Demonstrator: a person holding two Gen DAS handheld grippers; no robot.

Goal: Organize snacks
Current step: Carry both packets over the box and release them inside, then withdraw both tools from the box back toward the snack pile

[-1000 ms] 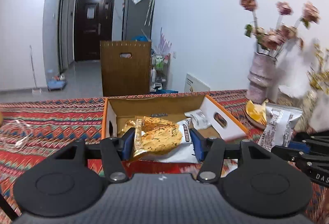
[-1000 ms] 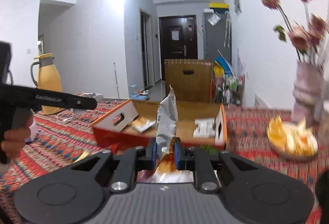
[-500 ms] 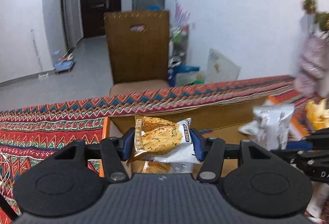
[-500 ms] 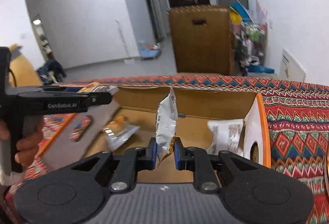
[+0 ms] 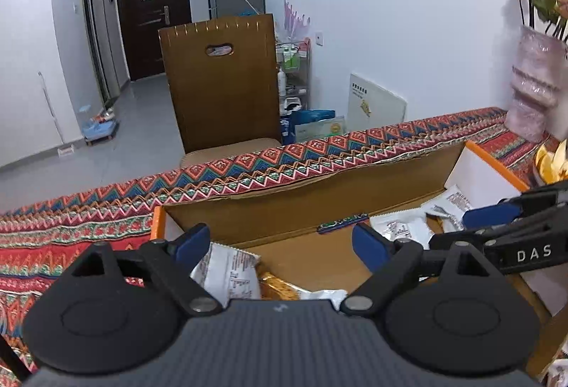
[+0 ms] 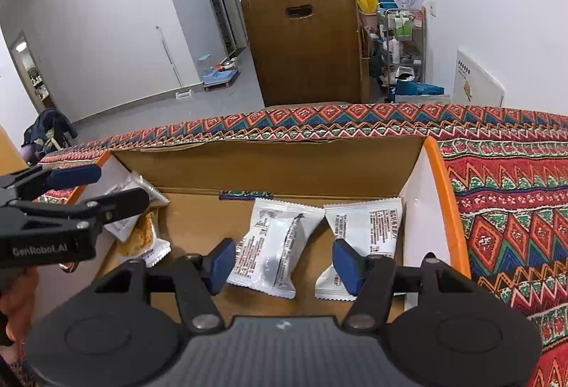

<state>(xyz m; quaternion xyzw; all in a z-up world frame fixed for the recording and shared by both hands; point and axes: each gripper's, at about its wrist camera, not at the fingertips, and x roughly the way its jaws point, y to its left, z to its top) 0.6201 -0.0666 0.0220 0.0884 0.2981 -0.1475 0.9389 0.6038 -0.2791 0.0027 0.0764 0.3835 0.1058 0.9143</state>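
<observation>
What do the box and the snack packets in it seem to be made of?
Box: corrugated cardboard, brown matte inside, judging by its creased, ragged wall edge. Snack packets: thin glossy plastic film, likely, with crimped serrated ends and wrinkles.

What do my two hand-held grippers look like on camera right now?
Both are matte black with blue pads on the fingers. The left hand-held gripper reads "GenRobot.AI" in white on its side in the right view; the right hand-held gripper shows "DAS" lettering in the left view.

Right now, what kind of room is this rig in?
Most likely a home dining area: patterned red woven tablecloth, brown wooden chair at the table, dark brown entry door down the hall. An open cardboard box holds snack packets.
</observation>
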